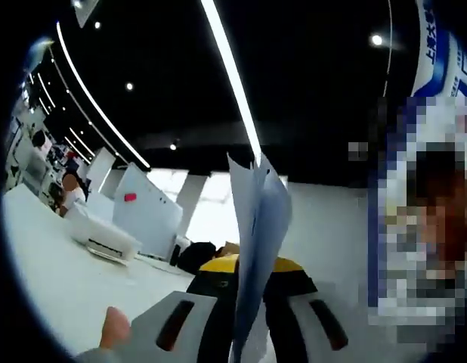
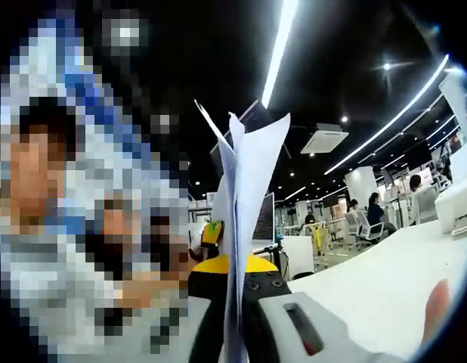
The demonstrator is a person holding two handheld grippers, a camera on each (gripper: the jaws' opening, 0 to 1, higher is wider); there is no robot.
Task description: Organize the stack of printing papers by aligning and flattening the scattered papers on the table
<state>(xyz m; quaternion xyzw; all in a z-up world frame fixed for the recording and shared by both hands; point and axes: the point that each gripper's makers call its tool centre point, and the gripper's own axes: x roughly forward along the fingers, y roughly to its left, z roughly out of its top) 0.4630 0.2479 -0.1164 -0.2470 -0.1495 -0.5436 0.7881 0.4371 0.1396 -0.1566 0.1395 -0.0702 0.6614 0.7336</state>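
Both grippers were clamped on the thin stack of white printing papers [image 1: 256, 249], held edge-on and upright above the white table [image 1: 60, 280]: left gripper [image 1: 245, 333] fingers closed on it, right gripper [image 2: 237, 333] fingers likewise.

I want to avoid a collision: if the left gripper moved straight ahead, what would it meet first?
Probably the other gripper, black and yellow, just beyond the papers the left gripper holds; depth is unclear.

Papers [image 1: 256, 249] upright between each tool's jaws
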